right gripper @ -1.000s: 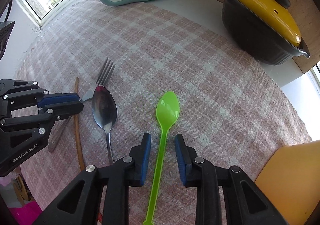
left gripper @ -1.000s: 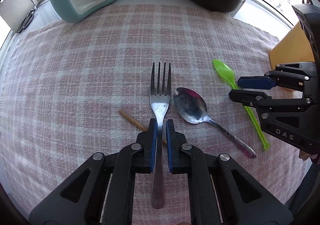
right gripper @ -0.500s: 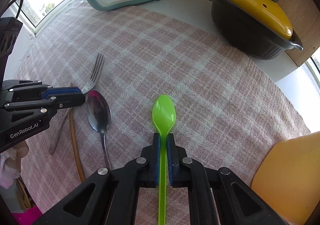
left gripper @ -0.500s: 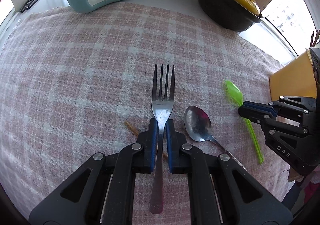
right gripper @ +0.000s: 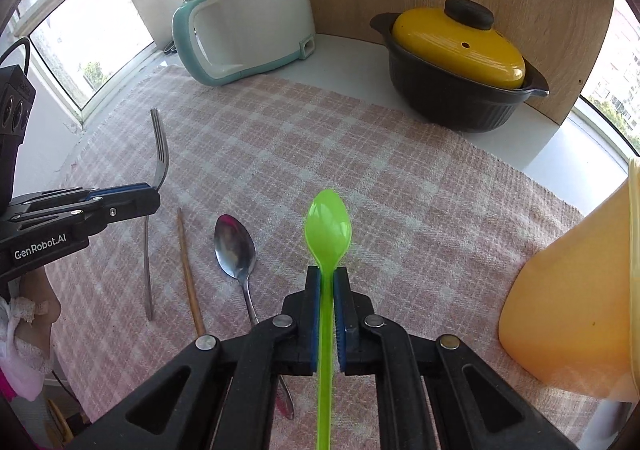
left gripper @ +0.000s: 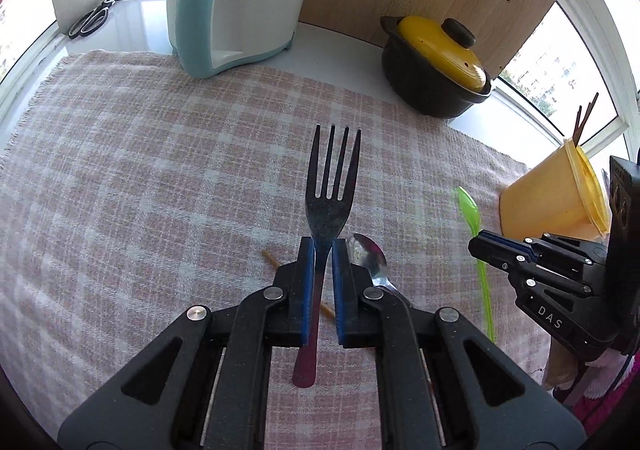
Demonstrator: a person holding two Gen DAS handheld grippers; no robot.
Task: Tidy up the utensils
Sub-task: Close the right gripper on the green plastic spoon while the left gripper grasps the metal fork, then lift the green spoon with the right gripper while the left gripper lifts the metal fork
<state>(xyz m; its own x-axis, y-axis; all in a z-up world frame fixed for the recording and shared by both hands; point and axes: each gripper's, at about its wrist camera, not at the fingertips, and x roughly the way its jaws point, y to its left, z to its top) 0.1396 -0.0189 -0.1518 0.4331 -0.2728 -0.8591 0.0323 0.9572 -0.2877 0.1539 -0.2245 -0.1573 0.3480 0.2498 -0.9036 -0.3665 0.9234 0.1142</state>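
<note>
Our desk [left gripper: 340,46] by the window wears a pink checked cloth [left gripper: 160,170]. Our left hand-held gripper [left gripper: 323,246] is clenched on the metal fork [left gripper: 330,194], lifted off the cloth; our right hand-held gripper [right gripper: 327,276] grips the green spoon [right gripper: 328,230]. Between them lie a metal spoon [right gripper: 234,246] and a chopstick [right gripper: 188,270]. A yellow cup [right gripper: 572,298] stands at right.

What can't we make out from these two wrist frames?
- Yellow container: inside hidden; right wrist view cuts it at the edge, left wrist view shows only sticks poking out.
- Metal spoon: handle hidden behind the left gripper in the left wrist view.
- Chopstick: mostly covered there too.
- Scissors: far and small; nearly hidden in the right wrist view.
</note>
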